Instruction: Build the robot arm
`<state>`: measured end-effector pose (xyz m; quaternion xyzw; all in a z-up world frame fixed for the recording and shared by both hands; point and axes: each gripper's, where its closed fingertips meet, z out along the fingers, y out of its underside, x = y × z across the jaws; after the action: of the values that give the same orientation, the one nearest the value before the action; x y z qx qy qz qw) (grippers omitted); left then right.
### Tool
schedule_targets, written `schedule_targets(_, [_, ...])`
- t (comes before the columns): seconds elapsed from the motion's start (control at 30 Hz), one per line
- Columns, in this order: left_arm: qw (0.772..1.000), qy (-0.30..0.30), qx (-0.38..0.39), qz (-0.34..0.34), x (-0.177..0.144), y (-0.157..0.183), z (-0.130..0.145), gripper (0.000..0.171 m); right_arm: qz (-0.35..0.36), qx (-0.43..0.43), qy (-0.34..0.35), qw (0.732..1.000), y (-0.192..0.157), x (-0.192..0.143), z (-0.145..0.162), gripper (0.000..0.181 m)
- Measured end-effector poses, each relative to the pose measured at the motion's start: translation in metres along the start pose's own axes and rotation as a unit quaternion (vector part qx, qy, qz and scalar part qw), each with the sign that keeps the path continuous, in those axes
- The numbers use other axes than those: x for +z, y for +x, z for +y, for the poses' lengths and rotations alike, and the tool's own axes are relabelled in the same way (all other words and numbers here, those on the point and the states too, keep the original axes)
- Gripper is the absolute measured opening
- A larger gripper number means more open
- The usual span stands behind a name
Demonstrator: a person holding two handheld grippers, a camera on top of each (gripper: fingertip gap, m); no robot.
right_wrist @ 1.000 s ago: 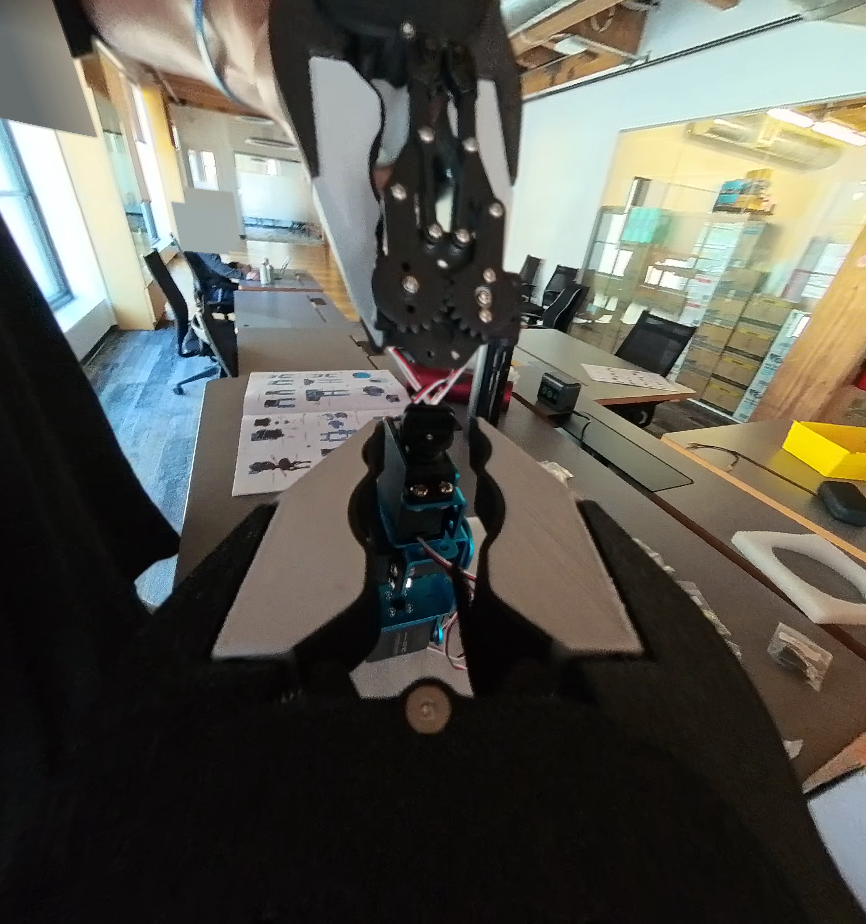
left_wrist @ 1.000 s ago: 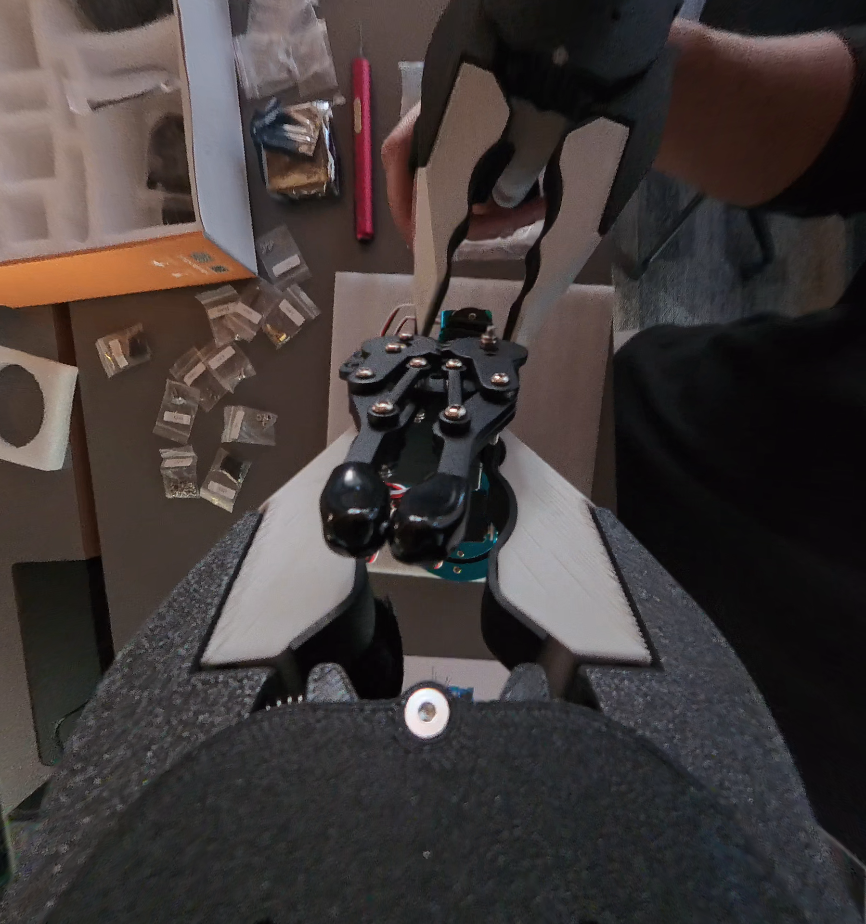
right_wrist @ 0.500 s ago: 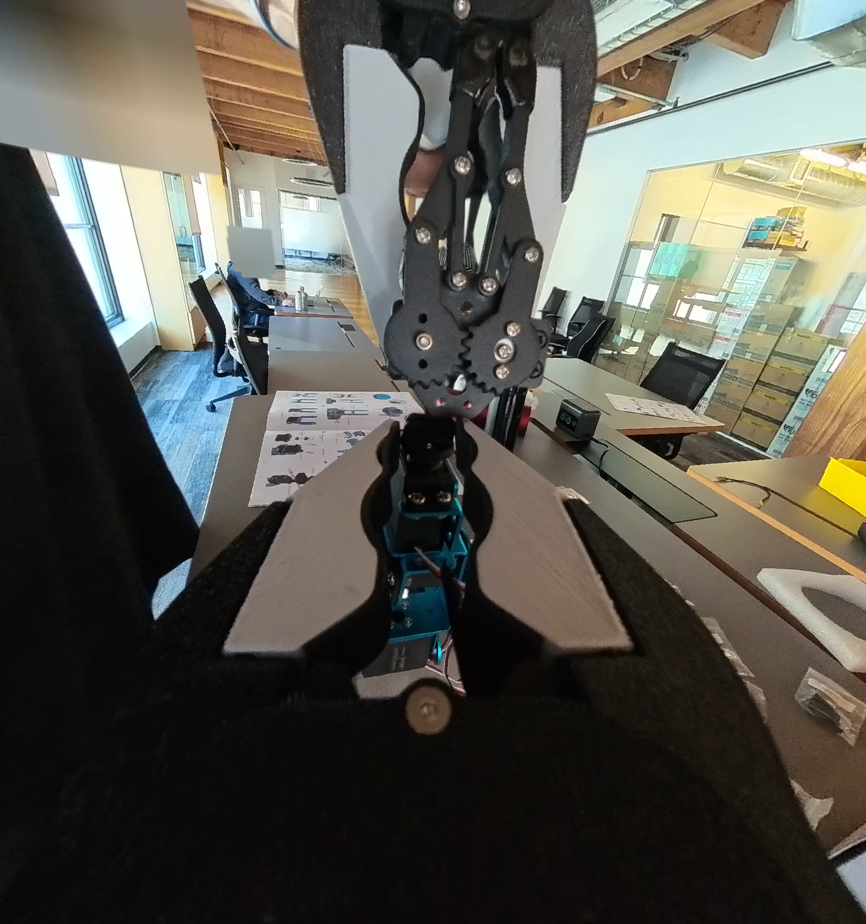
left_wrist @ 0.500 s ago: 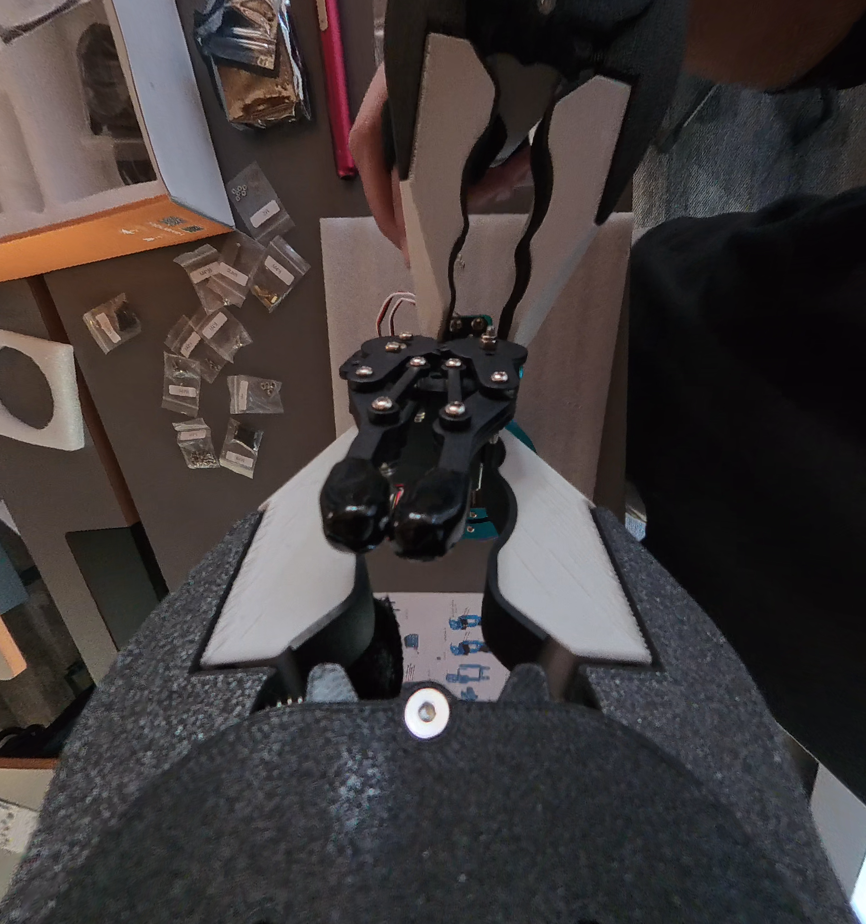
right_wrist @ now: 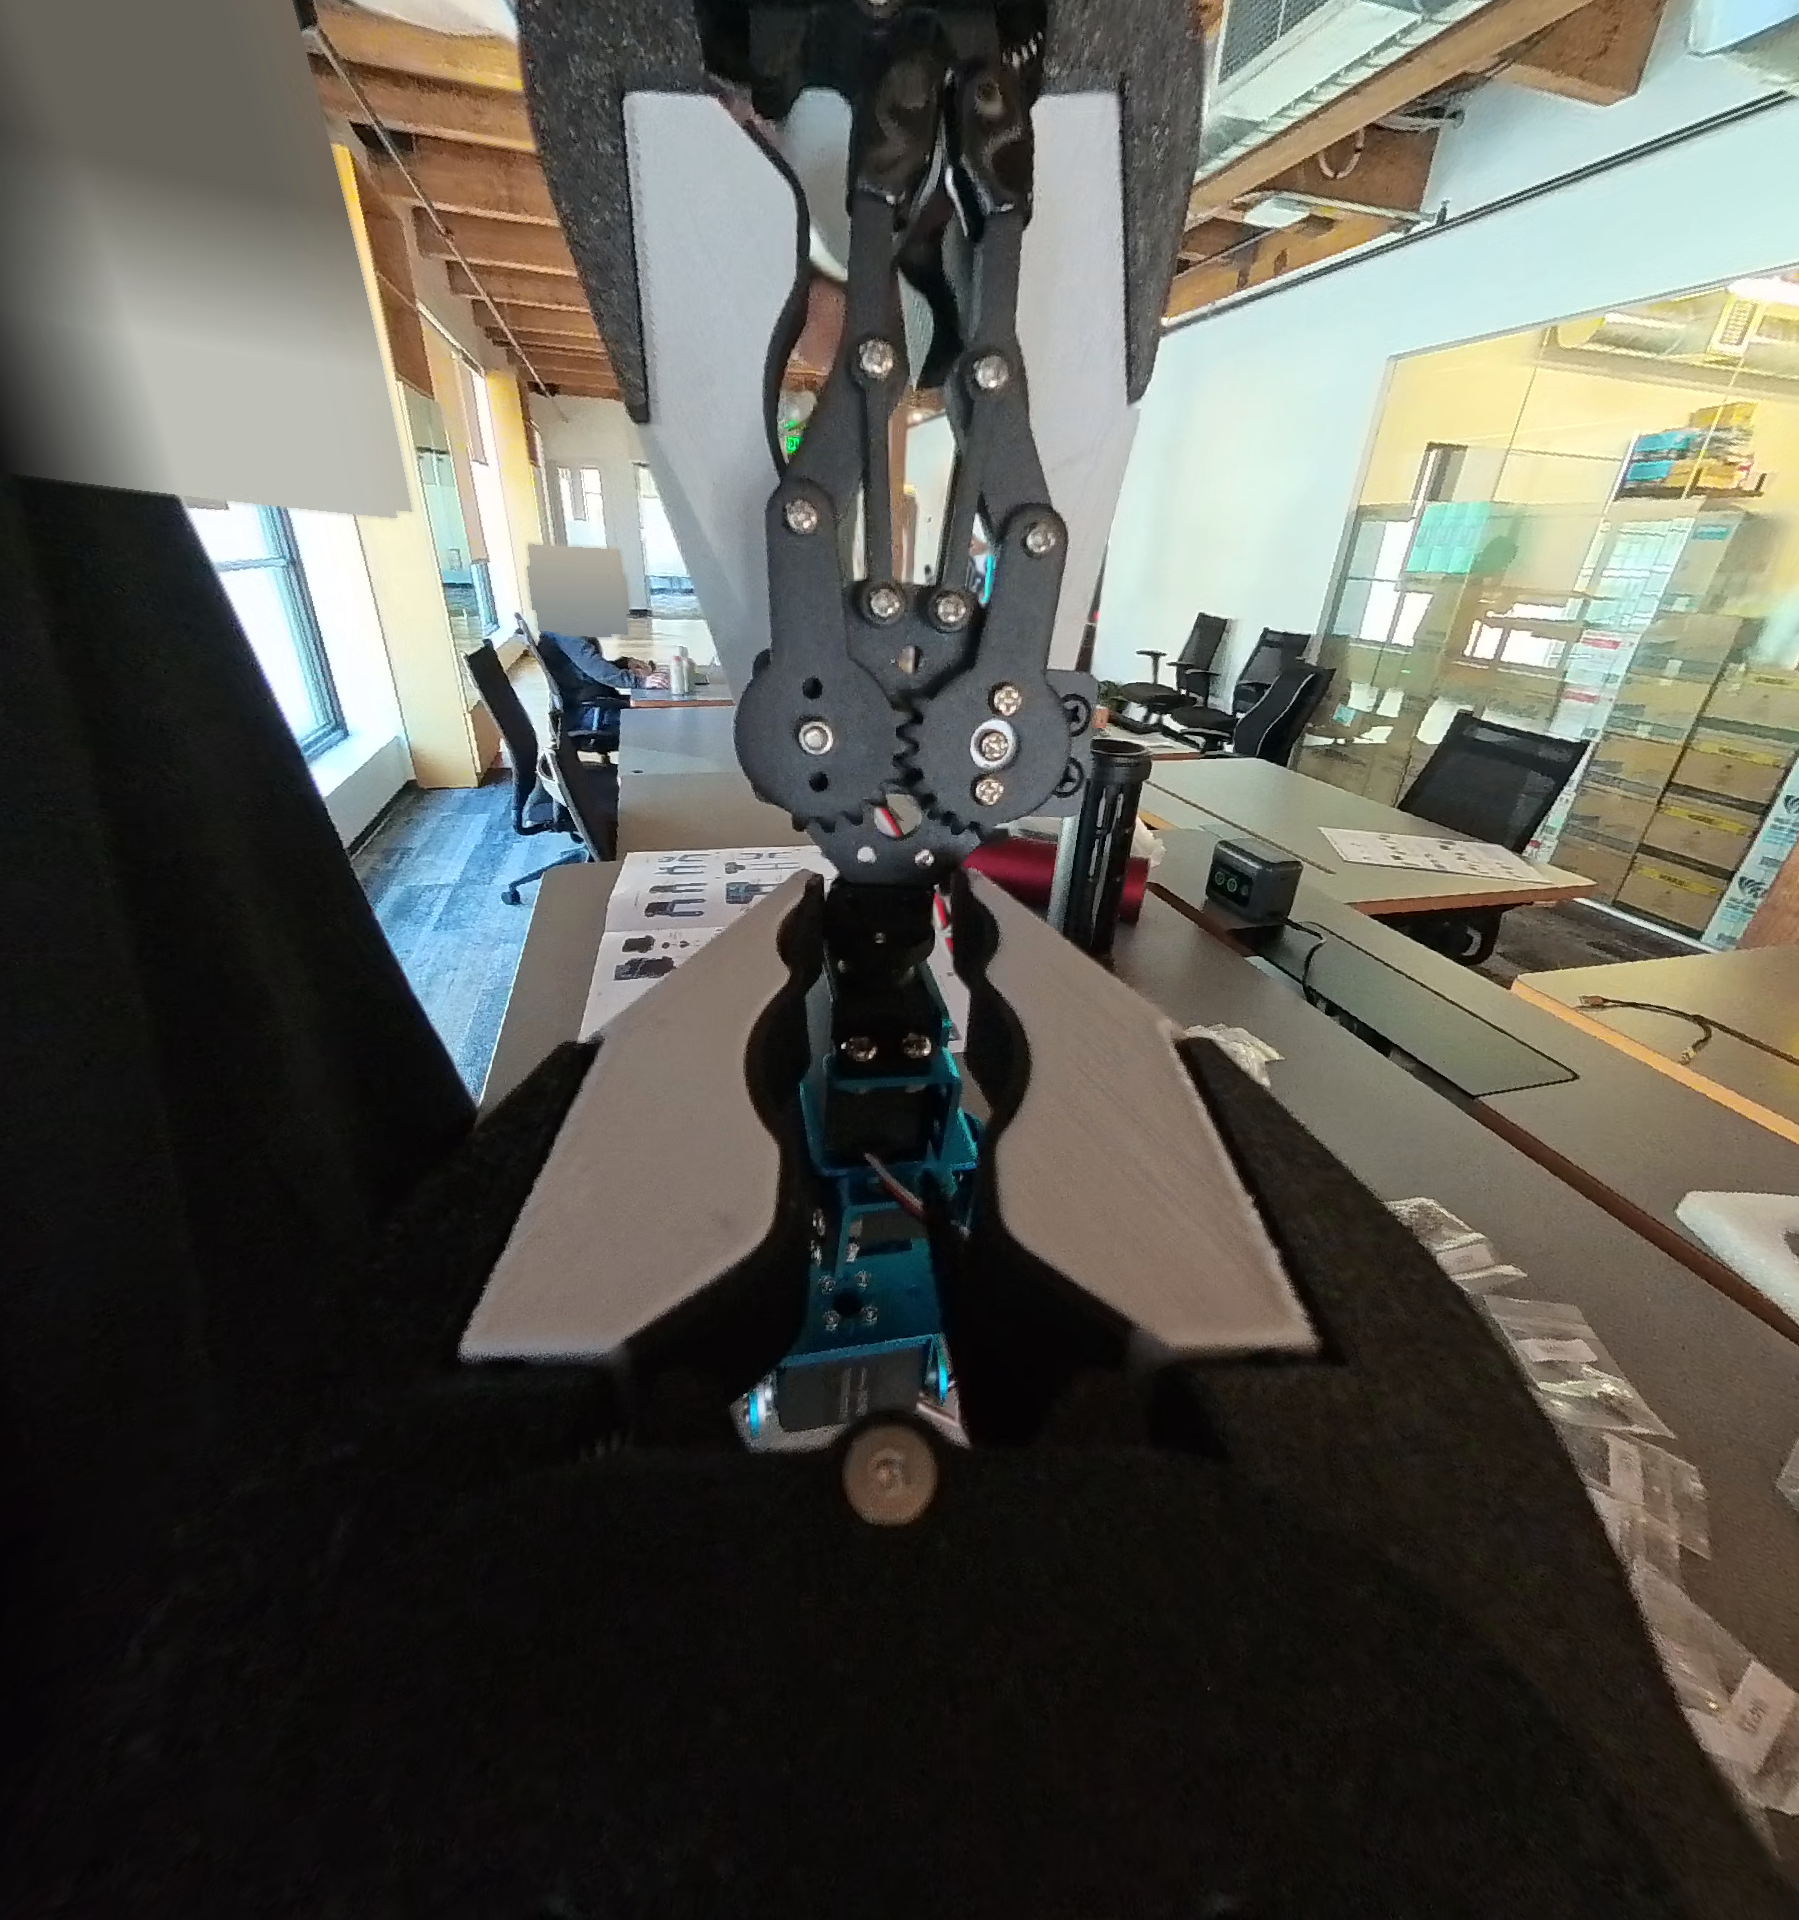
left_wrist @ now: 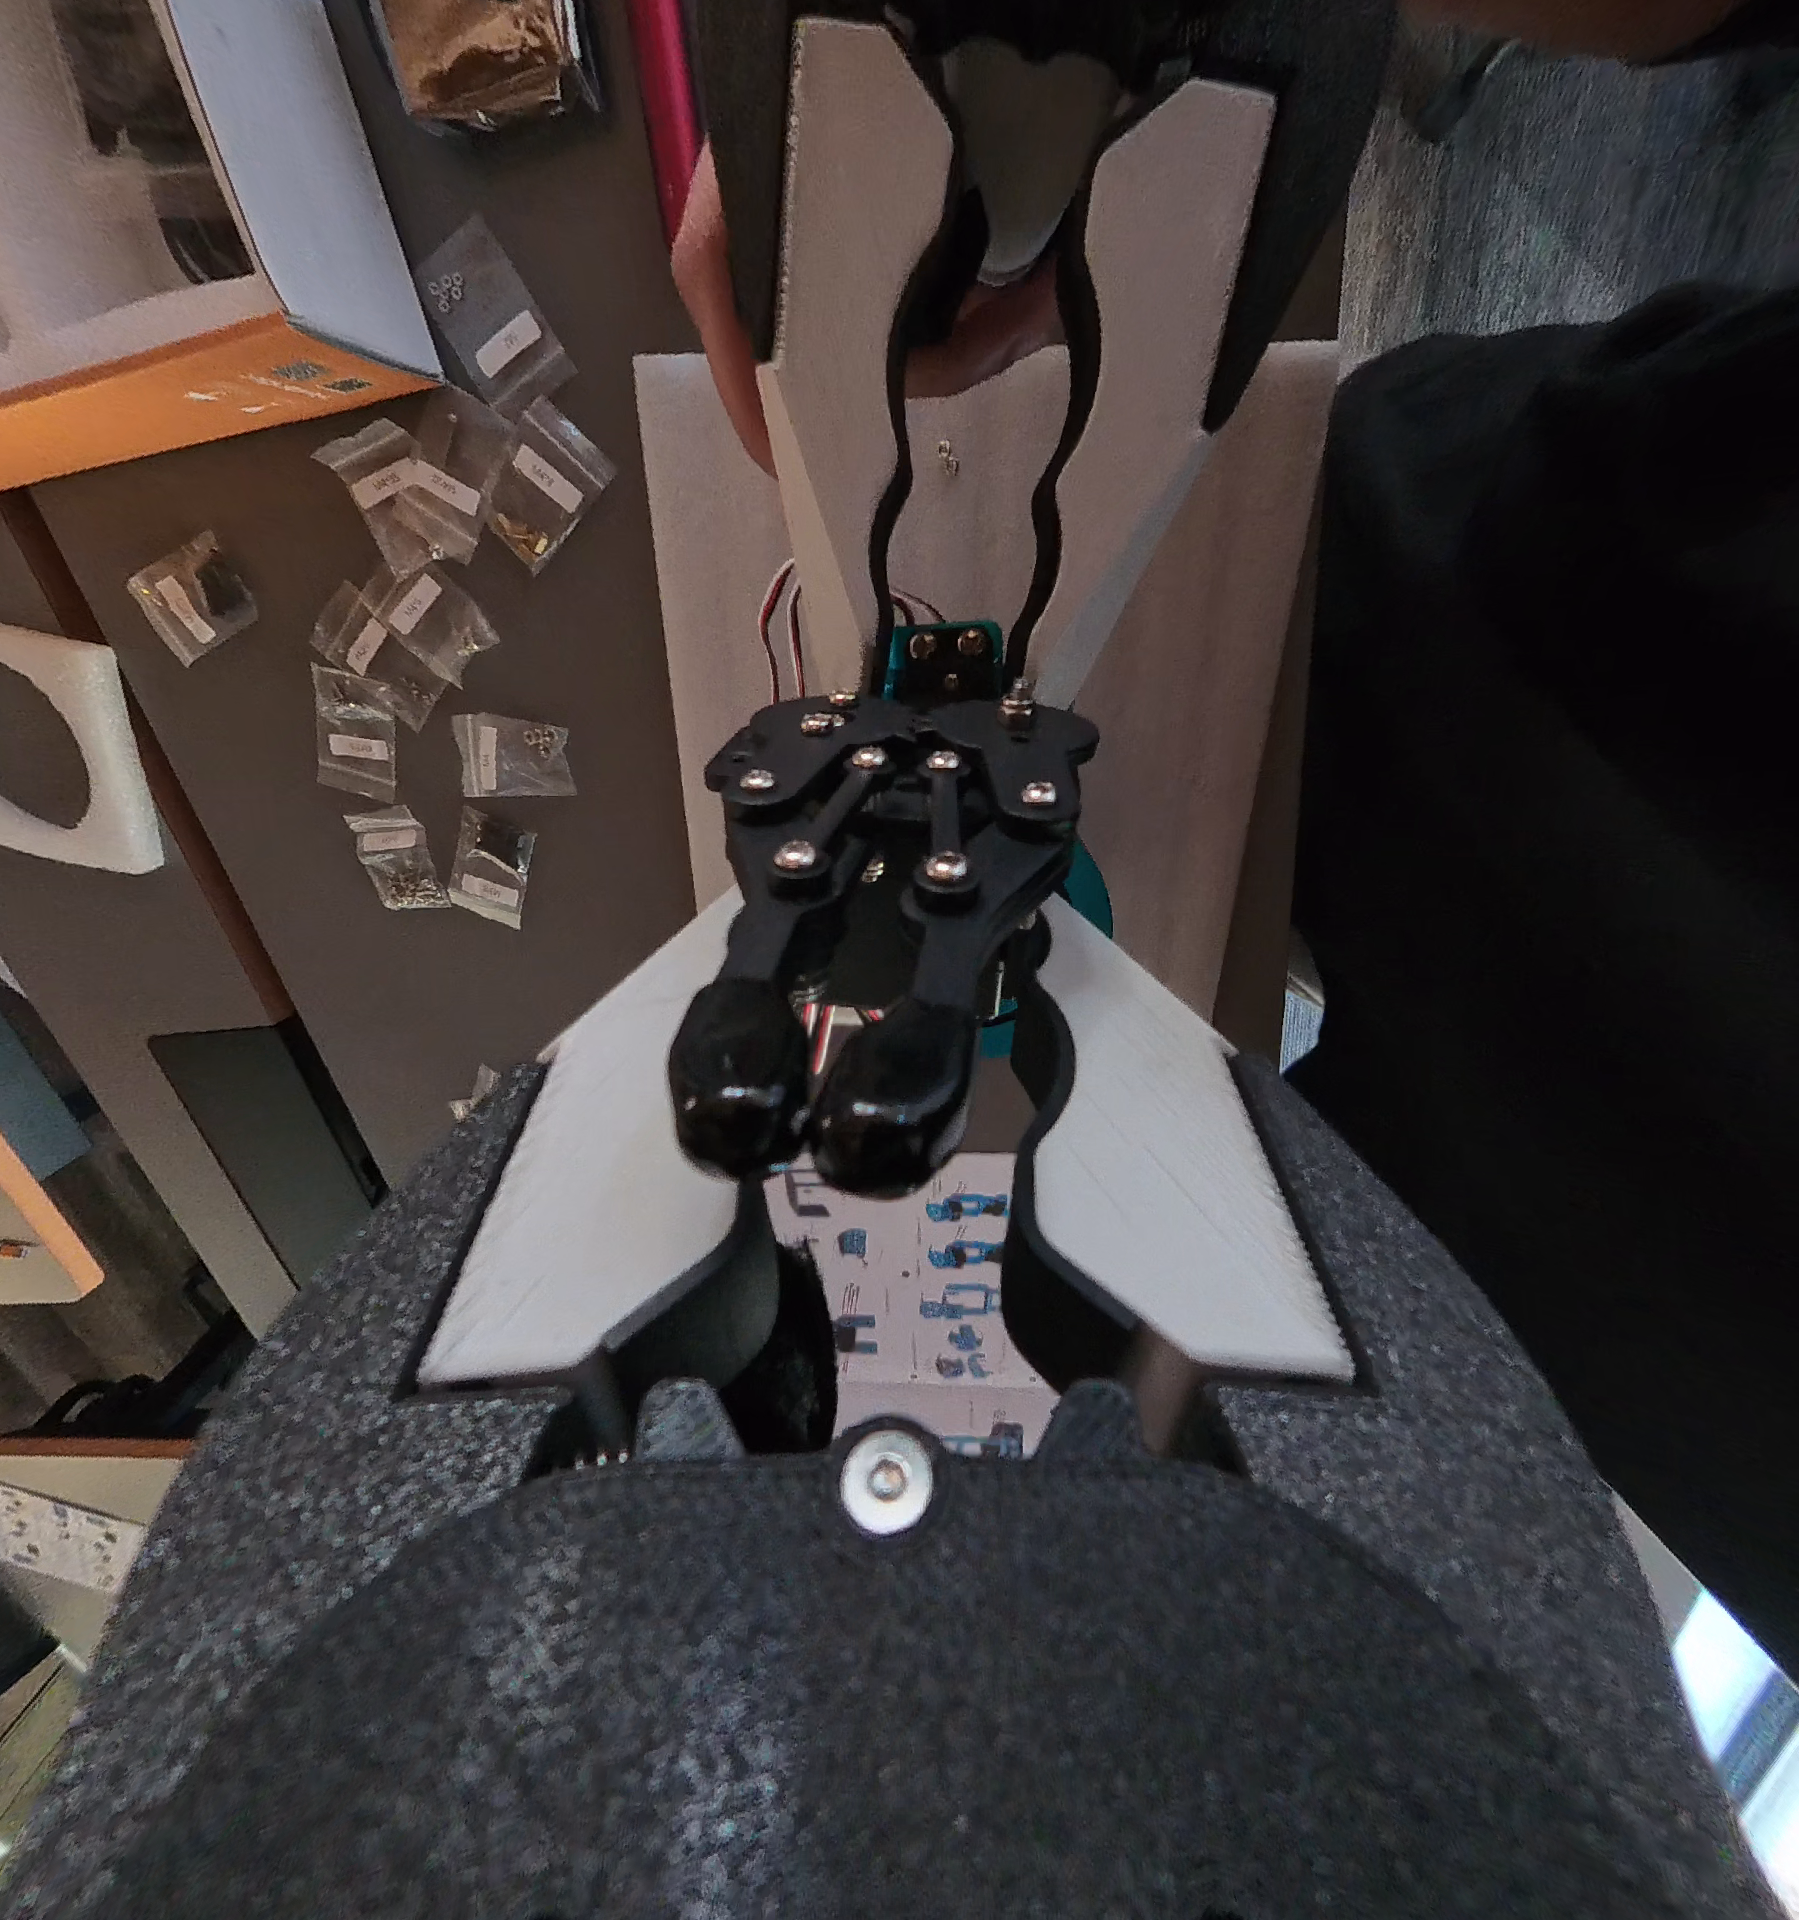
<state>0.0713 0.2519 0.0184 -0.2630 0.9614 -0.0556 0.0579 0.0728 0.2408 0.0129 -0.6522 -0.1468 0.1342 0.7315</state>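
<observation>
A small robot arm kit is held between both grippers above a dark table. Its black two-finger claw (left_wrist: 874,810) points toward the left wrist camera. My left gripper (left_wrist: 890,925) is shut around the claw's linkage, with the rounded claw tips just inside the fingers. In the right wrist view the claw (right_wrist: 905,717) stands upright above blue metal servo brackets (right_wrist: 879,1278). My right gripper (right_wrist: 884,894) is shut on those brackets. The left gripper (right_wrist: 905,665) comes down from above over the claw. The right gripper (left_wrist: 952,644) shows at the top of the left wrist view.
An orange and white box with foam (left_wrist: 251,343), small bags of screws (left_wrist: 438,727), a white foam piece (left_wrist: 33,748) and a red tool (left_wrist: 666,104) lie on the table. A printed manual (right_wrist: 666,914) lies beyond. A person in black (left_wrist: 1601,831) is on the right. My two grippers' fingertips are within a few centimetres of each other.
Both grippers lifted the kit together. The claw now stands straighter and taller in the right view. The table has slid away in the left view and the manual shows below.
</observation>
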Motion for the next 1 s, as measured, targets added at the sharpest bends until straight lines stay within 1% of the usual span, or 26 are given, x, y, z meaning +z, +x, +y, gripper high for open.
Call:
schedule_targets(0.17, [0.999,-0.035,0.005,0.008,-0.001,-0.001,-0.003,0.045,0.014,-0.002,0.006,1.0,0.0,-0.003,0.001,0.023])
schedule_targets(0.2, [0.999,-0.042,0.004,0.011,-0.001,-0.001,-0.003,0.045,0.005,-0.013,0.0,1.0,-0.004,-0.004,0.004,0.025])
schedule_targets(0.27, [0.998,-0.059,-0.002,0.012,-0.002,-0.002,-0.002,0.045,0.002,-0.031,0.007,0.999,-0.008,-0.004,0.005,0.02])
schedule_targets(0.4, [0.996,-0.088,-0.004,0.015,-0.002,-0.007,0.001,0.044,0.0,-0.034,0.016,0.999,-0.01,-0.001,0.004,0.02])
schedule_targets(0.5, [0.996,-0.088,-0.014,0.031,-0.002,-0.004,-0.001,0.044,0.0,-0.029,0.025,0.999,-0.011,-0.003,0.004,0.02])
schedule_targets(0.63, [0.995,-0.098,0.004,0.016,-0.001,-0.005,0.0,0.044,-0.016,-0.012,0.029,0.999,-0.013,-0.002,0.004,0.02])
schedule_targets(0.77, [0.994,-0.106,0.006,0.004,-0.003,-0.009,0.0,0.044,0.002,-0.01,0.031,0.999,-0.009,-0.001,0.004,0.02])
schedule_targets(0.83, [0.994,-0.108,0.002,0.007,-0.004,-0.008,0.001,0.044,0.011,-0.008,0.028,1.0,-0.007,0.0,0.004,0.024])
schedule_targets(0.9, [0.994,-0.11,0.0,0.008,-0.004,-0.006,0.001,0.044,0.024,-0.008,0.024,0.999,-0.004,-0.001,0.004,0.033])
schedule_targets(1.0, [0.993,-0.118,0.0,0.0,-0.001,-0.007,0.001,0.044,0.031,-0.017,0.018,0.999,-0.004,-0.002,0.005,0.036])
